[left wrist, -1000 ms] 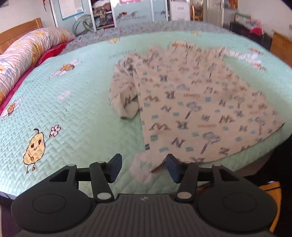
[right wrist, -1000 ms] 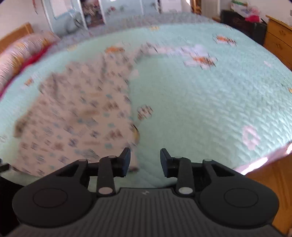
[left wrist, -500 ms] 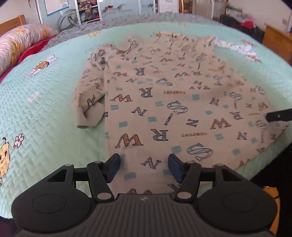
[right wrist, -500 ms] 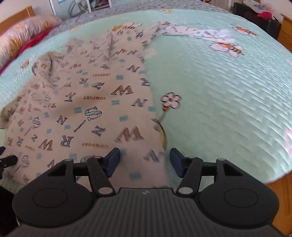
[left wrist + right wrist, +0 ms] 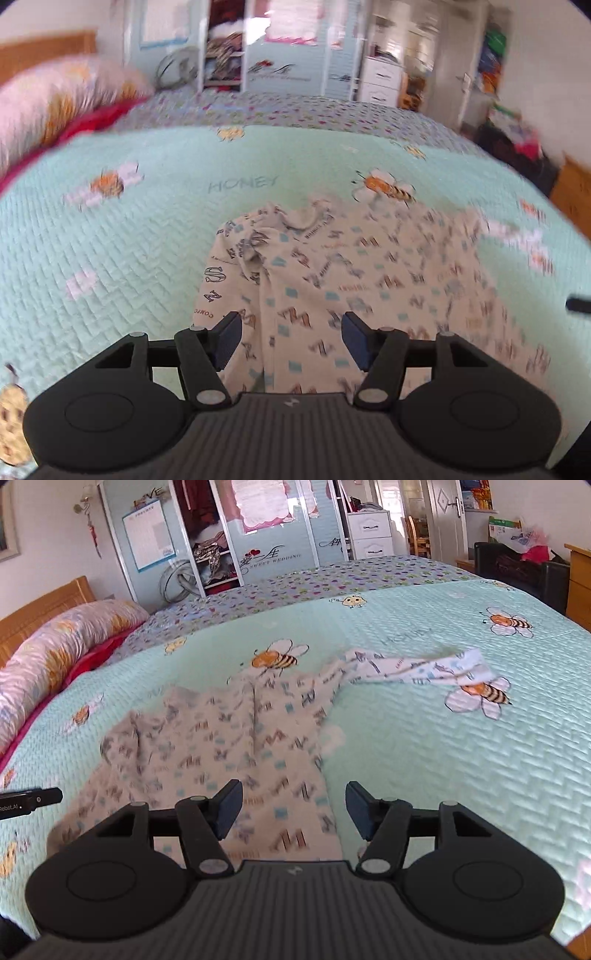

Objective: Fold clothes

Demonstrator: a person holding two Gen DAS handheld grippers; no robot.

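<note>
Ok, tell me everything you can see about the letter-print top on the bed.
The beige long-sleeved cotton-looking top, printed with brown letters and small blue squares, lies spread out but wrinkled on the mint quilted bedspread. One sleeve stretches out flat to the side; the other lies bunched alongside the body. Neither gripper holds it.

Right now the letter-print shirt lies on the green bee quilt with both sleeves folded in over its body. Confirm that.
Not quite. The letter-print shirt does lie on the green bee quilt, but only one sleeve is folded in; the other sleeve stretches out flat across the quilt, as the right wrist view shows.
</note>
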